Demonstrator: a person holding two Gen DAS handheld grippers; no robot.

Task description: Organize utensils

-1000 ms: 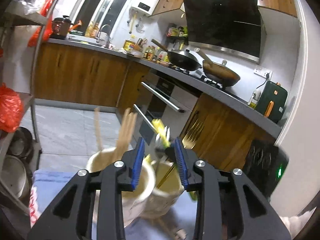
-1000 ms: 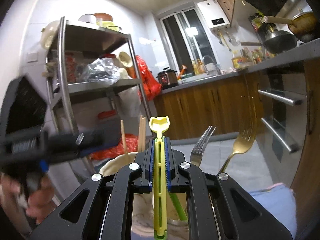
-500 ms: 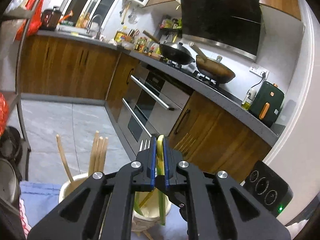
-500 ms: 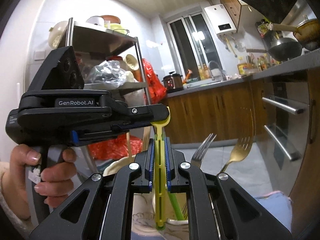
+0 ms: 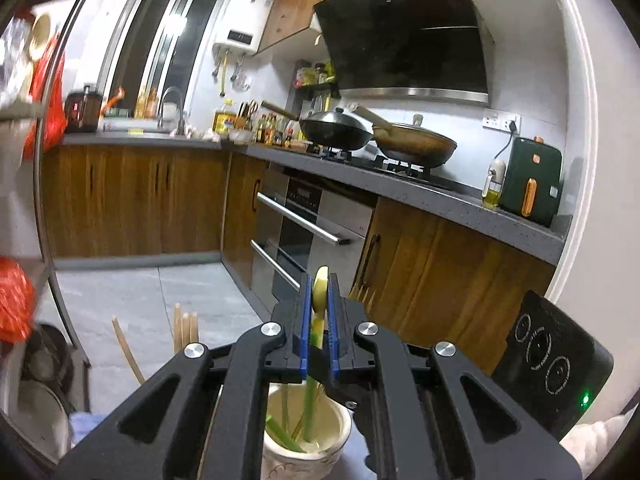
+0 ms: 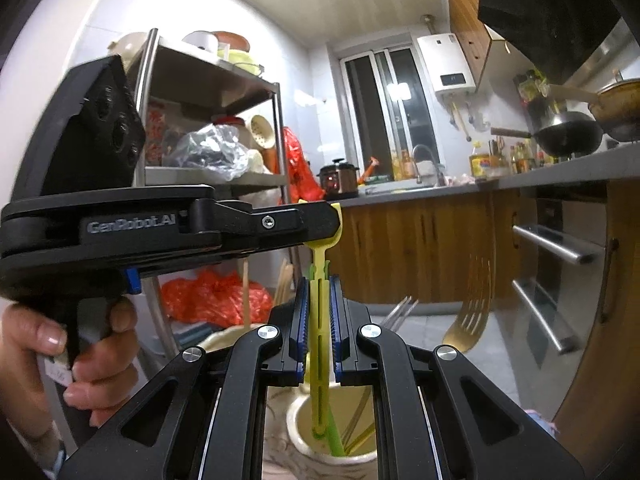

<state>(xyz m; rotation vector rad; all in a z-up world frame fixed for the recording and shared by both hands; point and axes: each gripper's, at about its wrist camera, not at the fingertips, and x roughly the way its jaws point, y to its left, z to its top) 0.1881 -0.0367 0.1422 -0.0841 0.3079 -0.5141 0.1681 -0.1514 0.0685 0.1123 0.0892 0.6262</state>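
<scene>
Two tools clamp one yellow plastic utensil above the ceramic holder: left tool has just closed on its top, right tool grips mid-handle. Handover appears underway.

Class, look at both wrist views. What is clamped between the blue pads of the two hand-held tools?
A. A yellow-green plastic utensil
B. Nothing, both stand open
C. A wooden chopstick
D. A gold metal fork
A: the right tool is shut on the yellow-green plastic utensil above the cream ceramic cup, and the left tool, its jaws having just closed, pinches the utensil's top end.
</scene>
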